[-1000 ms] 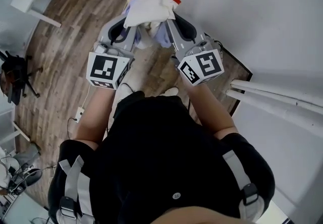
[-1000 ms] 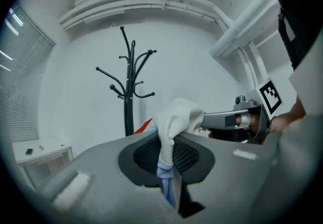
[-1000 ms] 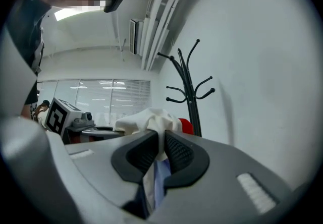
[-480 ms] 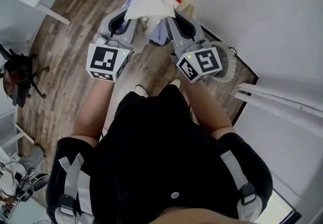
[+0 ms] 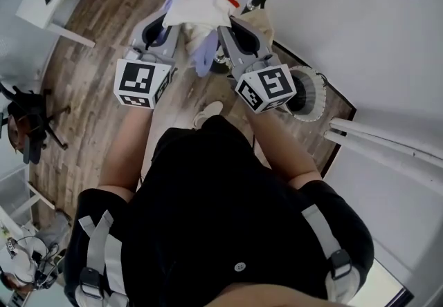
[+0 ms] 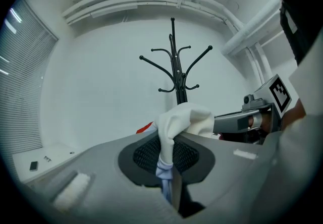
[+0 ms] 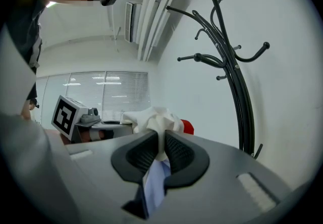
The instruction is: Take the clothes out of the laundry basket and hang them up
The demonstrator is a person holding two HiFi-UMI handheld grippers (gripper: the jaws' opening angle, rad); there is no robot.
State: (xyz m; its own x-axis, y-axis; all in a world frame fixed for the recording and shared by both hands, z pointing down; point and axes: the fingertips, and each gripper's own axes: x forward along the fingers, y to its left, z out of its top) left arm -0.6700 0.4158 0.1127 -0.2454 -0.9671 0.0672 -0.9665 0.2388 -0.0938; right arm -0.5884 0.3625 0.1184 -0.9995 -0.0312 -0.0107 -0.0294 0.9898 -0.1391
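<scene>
**One garment lifted, none hung yet**

- **Item:** garment (image 5: 197, 12), white with red and pale lilac parts, bunched. You hold it in the air between both grippers, clear of the laundry basket (image 5: 318, 95).
- **Left gripper** (image 6: 169, 167): fingers clenched on a white fold of the garment, with a lilac strip pinched low between them.
- **Right gripper** (image 7: 157, 155): fingers clenched on another fold, with lilac cloth trailing down below them.
- **Coat rack** (image 7: 237, 81): black, just ahead of you. Its hooks look bare in both gripper views, and the garment does not touch it.
- **Laundry basket:** white, standing on the floor at your right, near the foot of the coat rack. Its inside is dark, so you cannot tell whether more clothes remain.
- **Progress:** this piece is out of the basket. You have yet to raise it to a hook, drape it and let go, so the task looks to be at an early stage.
</scene>
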